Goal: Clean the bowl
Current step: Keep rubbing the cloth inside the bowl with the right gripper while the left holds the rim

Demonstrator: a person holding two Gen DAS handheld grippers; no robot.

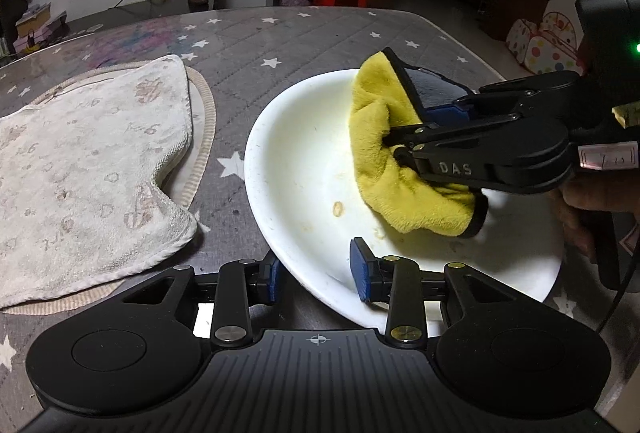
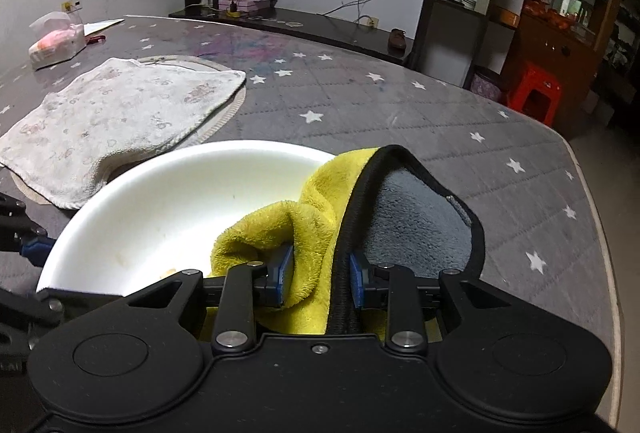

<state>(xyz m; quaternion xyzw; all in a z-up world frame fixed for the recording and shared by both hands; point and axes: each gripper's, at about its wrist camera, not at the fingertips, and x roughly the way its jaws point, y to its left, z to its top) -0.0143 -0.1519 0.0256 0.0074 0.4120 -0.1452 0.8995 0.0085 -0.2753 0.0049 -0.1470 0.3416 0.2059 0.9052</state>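
Bowl (image 1: 304,169) is sitting near the table (image 1: 320,41) edge, my left tongs (image 1: 316,275) straddling its rim, pads apart. My right tongs (image 2: 320,275) are pinching the cloth (image 1: 384,153) inside it.

A white bowl (image 1: 304,161), a yellow-and-grey cloth (image 2: 312,217), and a grey tablecloth (image 2: 360,113) patterned with white stars.
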